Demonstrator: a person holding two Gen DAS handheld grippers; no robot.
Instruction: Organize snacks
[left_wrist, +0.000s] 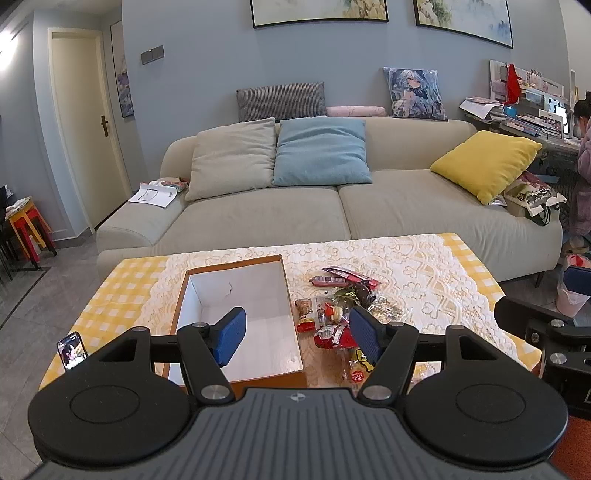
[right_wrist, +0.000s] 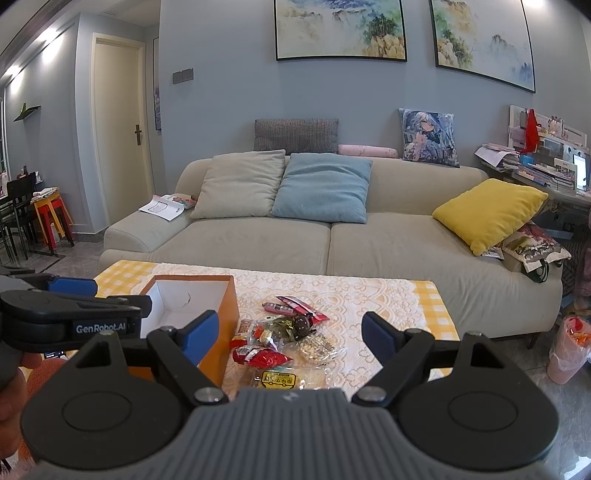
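Note:
An open orange box (left_wrist: 207, 291) with a white, empty inside stands on the left of the coffee table; it also shows in the right wrist view (right_wrist: 229, 306). A pile of wrapped snacks (left_wrist: 340, 306) lies just right of it, also seen in the right wrist view (right_wrist: 280, 332): red packets, a sausage stick, a clear bag of nuts, a yellow-labelled pack. My left gripper (left_wrist: 297, 336) is open and empty, above the box's right wall and the pile's near edge. My right gripper (right_wrist: 286, 332) is open and empty, short of the pile. The left gripper shows at the left of the right wrist view (right_wrist: 74, 295).
The table carries a lace cloth (left_wrist: 406, 266) over a yellow checked one. A phone (left_wrist: 72, 349) stands at its near left corner. A beige sofa (left_wrist: 332, 206) with cushions lies behind. A pink bin (right_wrist: 565, 347) stands on the floor at right. A person (left_wrist: 583, 177) sits at a desk, far right.

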